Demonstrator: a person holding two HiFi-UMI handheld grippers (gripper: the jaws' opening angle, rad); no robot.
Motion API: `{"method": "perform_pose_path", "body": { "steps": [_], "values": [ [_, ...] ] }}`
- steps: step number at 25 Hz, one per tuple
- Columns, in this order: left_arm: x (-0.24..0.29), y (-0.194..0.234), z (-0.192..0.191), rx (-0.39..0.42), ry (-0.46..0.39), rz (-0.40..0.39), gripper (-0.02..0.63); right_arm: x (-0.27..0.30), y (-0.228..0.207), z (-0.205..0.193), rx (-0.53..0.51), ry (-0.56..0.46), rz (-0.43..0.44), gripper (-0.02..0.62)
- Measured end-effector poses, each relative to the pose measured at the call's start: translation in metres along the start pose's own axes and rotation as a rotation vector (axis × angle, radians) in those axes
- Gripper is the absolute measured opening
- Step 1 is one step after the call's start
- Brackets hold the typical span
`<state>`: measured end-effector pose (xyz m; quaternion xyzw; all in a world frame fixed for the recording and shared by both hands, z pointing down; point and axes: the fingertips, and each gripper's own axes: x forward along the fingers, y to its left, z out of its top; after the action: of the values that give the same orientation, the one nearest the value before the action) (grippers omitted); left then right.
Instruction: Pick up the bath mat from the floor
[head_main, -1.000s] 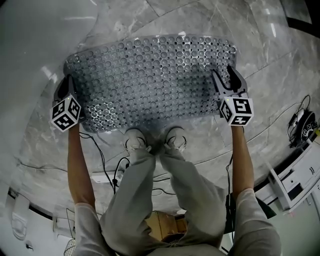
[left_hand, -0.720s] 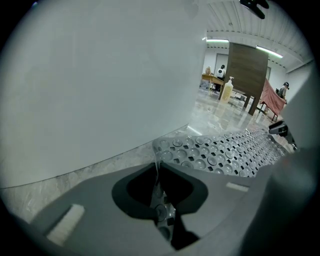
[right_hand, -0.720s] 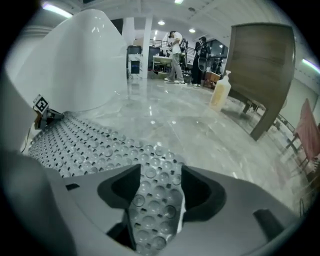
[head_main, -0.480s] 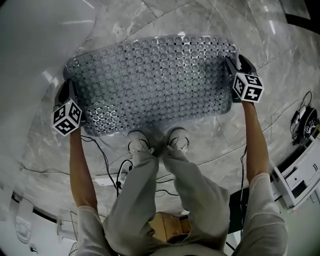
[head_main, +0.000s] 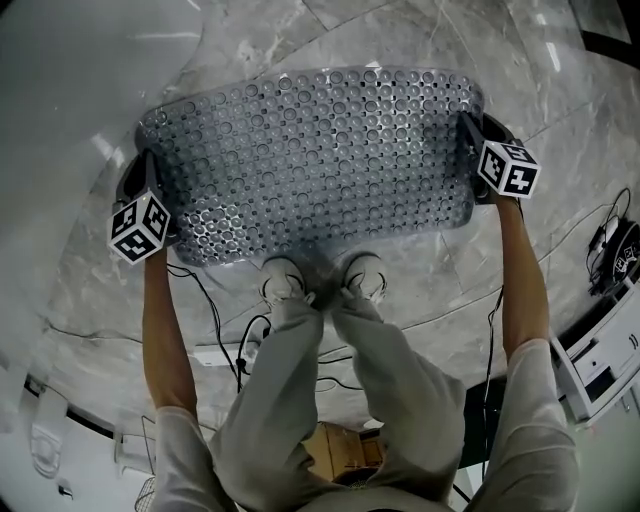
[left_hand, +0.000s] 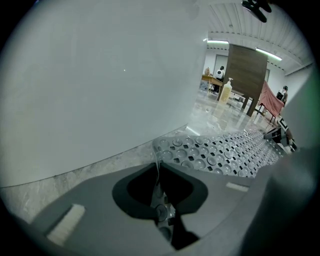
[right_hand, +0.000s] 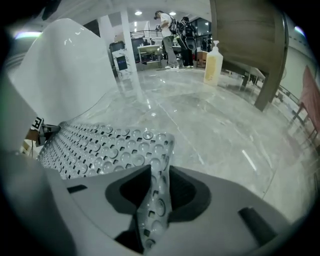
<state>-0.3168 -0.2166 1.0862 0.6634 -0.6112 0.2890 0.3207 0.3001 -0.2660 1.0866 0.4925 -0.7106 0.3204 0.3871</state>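
Note:
The clear bath mat (head_main: 310, 160), studded with suction cups and holes, lies on the marble floor in front of the person's shoes (head_main: 285, 280). My left gripper (head_main: 148, 178) is at its left edge and shut on it; in the left gripper view the mat's rim (left_hand: 159, 172) runs edge-on into the pinched jaws of the left gripper (left_hand: 160, 212). My right gripper (head_main: 470, 135) sits at the mat's right edge. Its jaws have just been closing, with a curled-up strip of mat (right_hand: 157, 175) standing between them. A dark gap still shows beside the strip at the right gripper (right_hand: 150, 225).
A big white curved tub wall (head_main: 60, 60) rises to the left of the mat. Black cables (head_main: 215, 330) trail on the floor behind the shoes. A white cabinet (head_main: 600, 350) stands at the right. Far off are a soap bottle (right_hand: 213, 62) and a wooden panel (right_hand: 245, 40).
My right gripper moved from the mat's near right corner further along the right edge and down onto it, and its jaws narrowed around the edge. The left gripper stayed put.

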Motion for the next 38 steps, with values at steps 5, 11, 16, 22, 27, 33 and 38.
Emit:
{"method": "perform_pose_path", "body": {
  "steps": [5,11,16,22,27,33,38],
  "values": [
    [0.001,-0.001,0.001,-0.003,-0.004,0.009,0.032,-0.002,-0.006,0.001,0.012,0.01,-0.027,0.034],
    [-0.001,-0.002,0.001,-0.003,0.01,0.005,0.029,-0.004,-0.005,0.002,0.025,0.004,-0.044,0.029],
    [-0.009,-0.005,0.008,-0.01,0.018,-0.007,0.029,-0.016,0.001,0.01,0.039,-0.03,-0.08,0.026],
    [-0.038,-0.021,0.029,-0.003,0.032,-0.02,0.028,-0.05,0.017,0.028,0.048,-0.047,-0.077,0.026],
    [-0.065,-0.037,0.045,-0.014,0.043,-0.035,0.028,-0.082,0.038,0.044,0.046,-0.05,-0.05,0.025],
    [-0.098,-0.054,0.062,-0.029,0.044,-0.058,0.028,-0.116,0.058,0.058,0.048,-0.076,-0.027,0.025],
    [-0.131,-0.073,0.079,-0.018,0.042,-0.088,0.028,-0.149,0.079,0.075,0.049,-0.097,0.002,0.025]
  ]
}}
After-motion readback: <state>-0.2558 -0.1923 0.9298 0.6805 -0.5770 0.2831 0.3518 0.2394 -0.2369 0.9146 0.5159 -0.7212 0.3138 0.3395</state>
